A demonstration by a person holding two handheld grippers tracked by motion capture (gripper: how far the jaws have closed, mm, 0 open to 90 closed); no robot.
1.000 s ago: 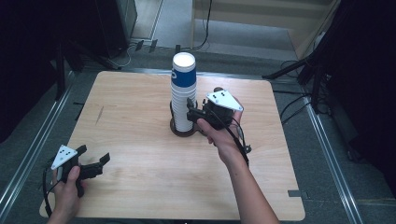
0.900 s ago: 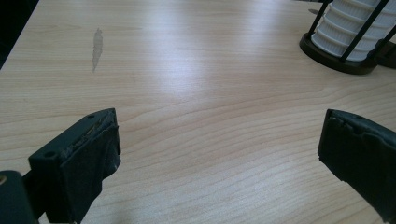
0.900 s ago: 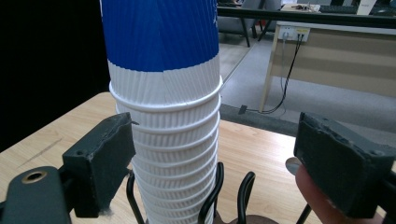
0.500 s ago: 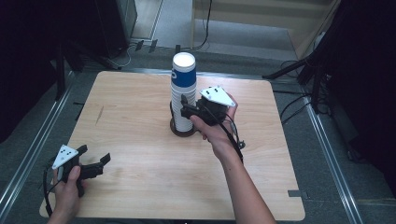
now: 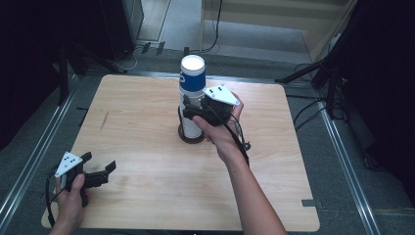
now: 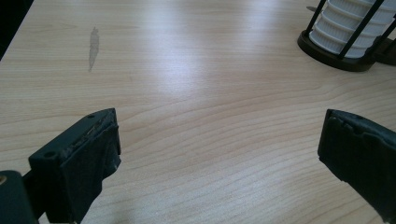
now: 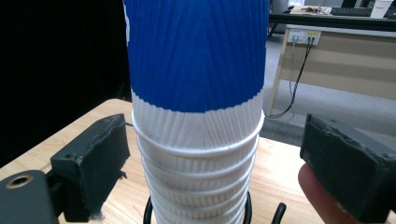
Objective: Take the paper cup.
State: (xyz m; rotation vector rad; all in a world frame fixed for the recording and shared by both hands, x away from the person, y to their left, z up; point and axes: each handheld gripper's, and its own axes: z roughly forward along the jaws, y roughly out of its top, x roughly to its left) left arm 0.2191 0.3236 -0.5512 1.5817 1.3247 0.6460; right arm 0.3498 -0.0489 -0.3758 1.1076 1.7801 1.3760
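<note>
Two grippers, one stack of cups between spread jaws

The right gripper (image 7: 210, 168) has just been opening; its jaws stand apart on either side of the stack of paper cups (image 7: 198, 140), pads clear of it. The stack sits upright in a black wire holder (image 5: 191, 136). The left gripper (image 6: 219, 158) rests spread wide over bare table (image 5: 147, 191), the stack well ahead.

The wooden table (image 5: 147, 122) carried a faint grey smear (image 5: 104, 121) toward its left side. It stood on grey floor (image 5: 342, 161) between metal rails (image 5: 342, 147). Beyond the far edge, black cables (image 5: 215, 29) trailed past a pale wooden cabinet (image 5: 274, 19), and dark stand legs (image 5: 313, 76) splayed at right.
</note>
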